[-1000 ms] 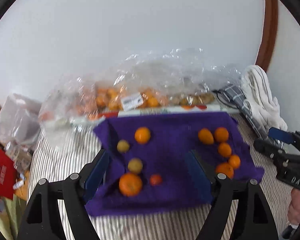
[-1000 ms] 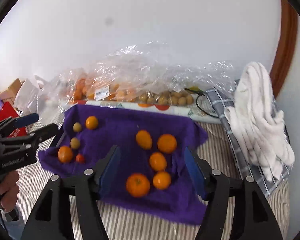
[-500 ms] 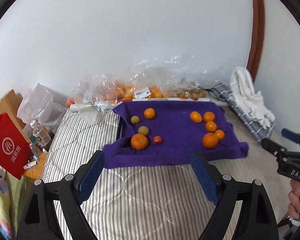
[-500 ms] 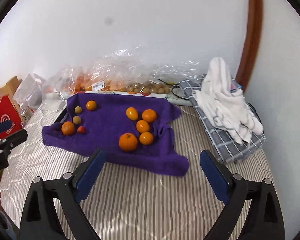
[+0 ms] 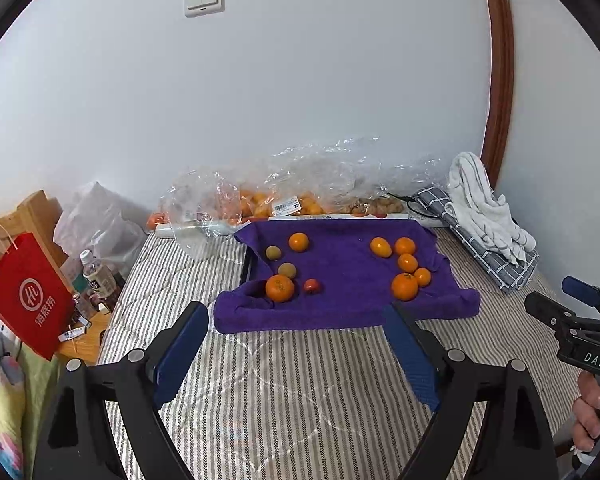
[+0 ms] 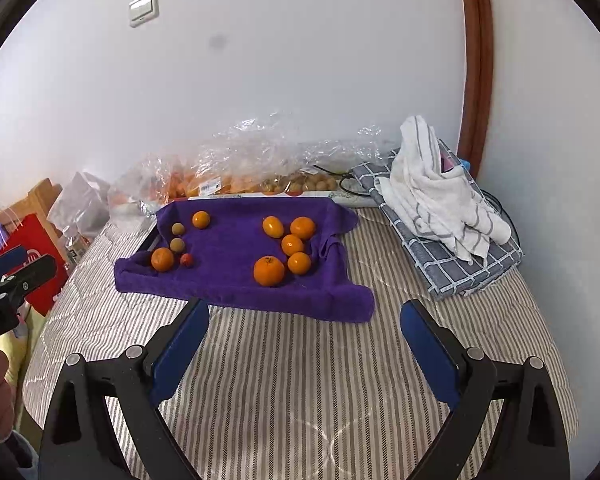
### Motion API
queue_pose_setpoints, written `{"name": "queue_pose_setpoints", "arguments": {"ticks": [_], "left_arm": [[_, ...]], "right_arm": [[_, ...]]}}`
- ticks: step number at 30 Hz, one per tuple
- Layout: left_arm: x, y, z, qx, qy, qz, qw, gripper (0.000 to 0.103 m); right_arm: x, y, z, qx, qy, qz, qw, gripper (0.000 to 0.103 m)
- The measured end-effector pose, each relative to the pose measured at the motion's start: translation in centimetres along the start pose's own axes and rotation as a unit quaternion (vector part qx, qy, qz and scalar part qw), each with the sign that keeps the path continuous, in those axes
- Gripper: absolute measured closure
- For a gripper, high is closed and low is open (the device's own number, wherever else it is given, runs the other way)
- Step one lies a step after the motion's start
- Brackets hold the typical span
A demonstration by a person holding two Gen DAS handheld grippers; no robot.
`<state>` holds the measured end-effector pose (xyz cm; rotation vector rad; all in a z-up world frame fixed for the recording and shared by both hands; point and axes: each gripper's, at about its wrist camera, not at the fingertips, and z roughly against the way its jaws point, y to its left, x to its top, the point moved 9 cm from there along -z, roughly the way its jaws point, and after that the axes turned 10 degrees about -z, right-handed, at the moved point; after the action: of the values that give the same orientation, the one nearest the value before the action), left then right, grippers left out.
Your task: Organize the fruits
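Left hand-held gripper (image 5: 296, 332): jaws spread wide, nothing between the blue pads, touching nothing; it hangs over the striped bed (image 5: 284, 392) just short of the near edge of the purple towel (image 5: 340, 280). Right hand-held gripper (image 6: 304, 332): jaws likewise wide apart, empty, over bare bed near the towel's front edge. In the left view the right gripper appears at the far right, cut by the frame, with part of a hand (image 5: 588, 412) on its grip.

Fruits lie on the towel in two groups, well apart. Left group: a large orange (image 5: 280, 288), a small red fruit (image 5: 311, 286) just right of it, two dull green-brown fruits (image 5: 287, 270) behind, and a small orange (image 5: 299, 241) farthest back. Right group: five oranges (image 6: 292, 245) clustered close, the largest (image 6: 269, 271) nearest.

Hard to make out: crumpled plastic bags (image 6: 252, 160) along the wall hold more orange and brown fruit, count unreadable through glare. A dark edge shows under the towel's left side; what it belongs to cannot be told. A red paper bag (image 5: 28, 300) and bottles at left are partly cut off. A white striped cloth (image 6: 440, 196) lies heaped on a folded grey checked cloth (image 6: 452, 256) at right.

The towel's long axis runs left to right, its sides turned up. The fruits are round; no clear pointing direction, though the far-left orange of the right group (image 6: 273, 227) is slightly oval, elongated roughly near to far
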<state>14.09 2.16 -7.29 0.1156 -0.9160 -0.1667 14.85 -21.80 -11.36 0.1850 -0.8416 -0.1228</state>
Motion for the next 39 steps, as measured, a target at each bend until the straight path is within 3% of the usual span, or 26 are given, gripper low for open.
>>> {"name": "queue_pose_setpoints", "arguments": {"ticks": [39], "left_arm": [[0.10,-0.59,0.69,-0.009,-0.008,0.007,0.9999,0.014]], "right_arm": [[0.28,-0.06,0.78,0.002,-0.004,-0.007,1.000,0.007]]}}
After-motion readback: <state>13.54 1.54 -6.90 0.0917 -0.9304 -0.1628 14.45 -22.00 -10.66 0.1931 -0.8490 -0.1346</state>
